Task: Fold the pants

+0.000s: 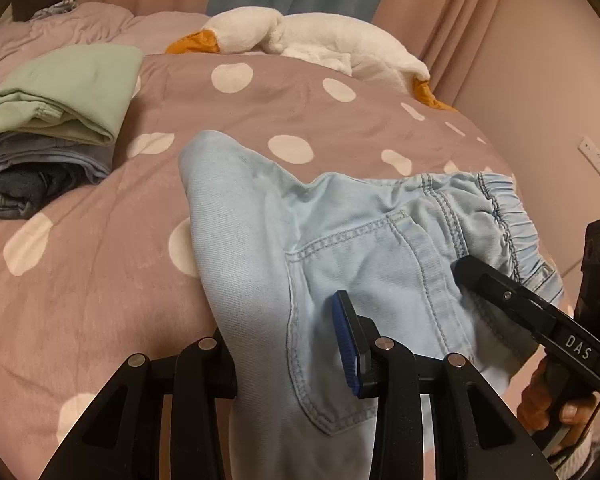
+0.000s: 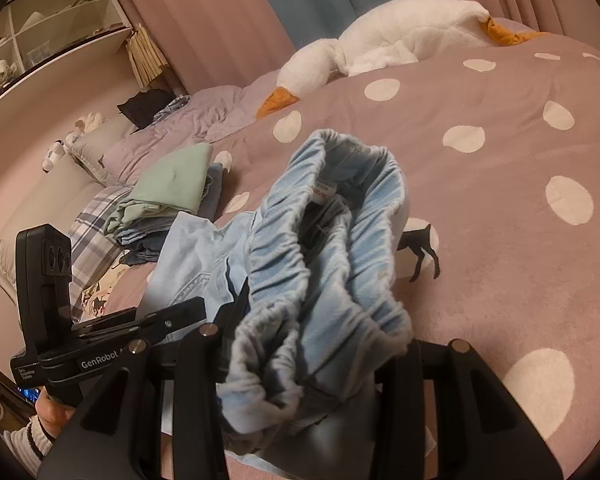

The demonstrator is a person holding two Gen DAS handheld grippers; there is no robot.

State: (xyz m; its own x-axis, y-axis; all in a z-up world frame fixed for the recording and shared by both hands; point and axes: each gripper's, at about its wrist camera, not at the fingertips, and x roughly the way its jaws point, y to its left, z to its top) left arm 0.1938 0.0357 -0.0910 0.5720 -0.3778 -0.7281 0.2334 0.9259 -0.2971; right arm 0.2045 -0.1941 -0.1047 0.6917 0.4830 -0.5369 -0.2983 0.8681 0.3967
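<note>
A pair of light-blue pants (image 1: 339,248) hangs bunched between two hand-held grippers above a bed (image 1: 100,280) covered in a mauve spread with white dots. The left hand-held gripper (image 1: 292,344) has closed on the cloth near the back pocket (image 1: 351,300); its blue-padded finger (image 1: 345,344) lies against the denim, while the other finger is hidden under the fabric. The right hand-held gripper (image 2: 303,344) grips the gathered elastic waistband (image 2: 331,248), which rises in thick folds straight in front of its camera and hides both fingertips; a small white label (image 2: 324,193) shows inside the band. In the left wrist view, the right tool's black finger reaches in from the right edge and touches the pants just below the waistband, with a hand (image 1: 551,396) wrapped around its handle. In the right wrist view, the left tool enters from the lower left, held by a hand (image 2: 54,412) in a white cuff. One end of the garment droops over the spread toward the middle of the bed. A stack of folded clothes (image 1: 56,120), topped by a pale-green piece, sits on the bed well apart from the pants. A white plush goose (image 1: 319,40) with an orange beak lies along the far edge, before pink curtains (image 1: 439,0). Shelves (image 2: 40,32) stand at the far left of the right wrist view.
</note>
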